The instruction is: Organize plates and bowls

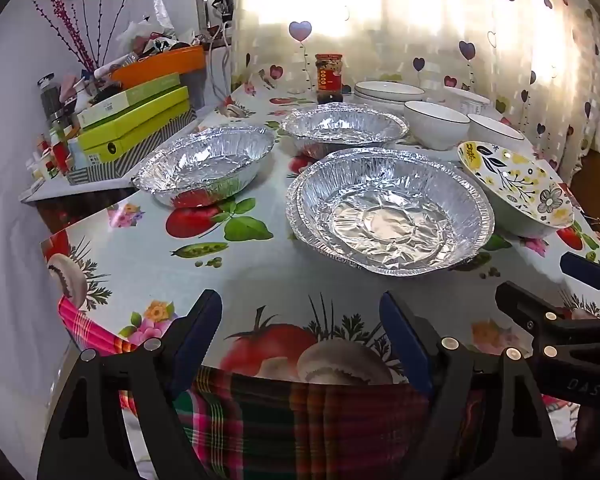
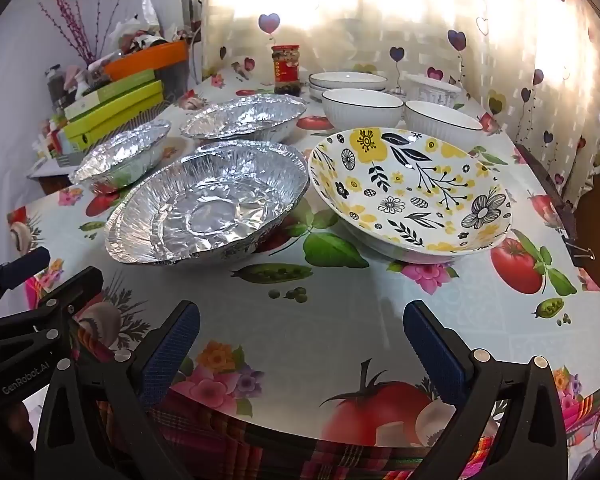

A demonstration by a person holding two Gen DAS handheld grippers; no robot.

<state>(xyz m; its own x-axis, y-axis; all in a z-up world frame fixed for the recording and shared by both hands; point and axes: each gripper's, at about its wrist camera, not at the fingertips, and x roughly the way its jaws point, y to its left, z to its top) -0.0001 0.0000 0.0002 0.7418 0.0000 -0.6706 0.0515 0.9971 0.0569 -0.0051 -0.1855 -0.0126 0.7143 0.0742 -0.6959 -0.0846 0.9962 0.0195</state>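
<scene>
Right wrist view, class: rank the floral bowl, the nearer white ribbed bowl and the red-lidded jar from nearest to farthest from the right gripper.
1. Floral bowl: just ahead of the right gripper, slightly to the right.
2. White ribbed bowl: behind the floral bowl, mid-table.
3. Red-lidded jar: far edge, by the curtain.

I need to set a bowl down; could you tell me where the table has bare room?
Free: the near strip between both grippers and the nearest foil pan and floral bowl. Crowded: the far end, white bowls and jar.
</scene>
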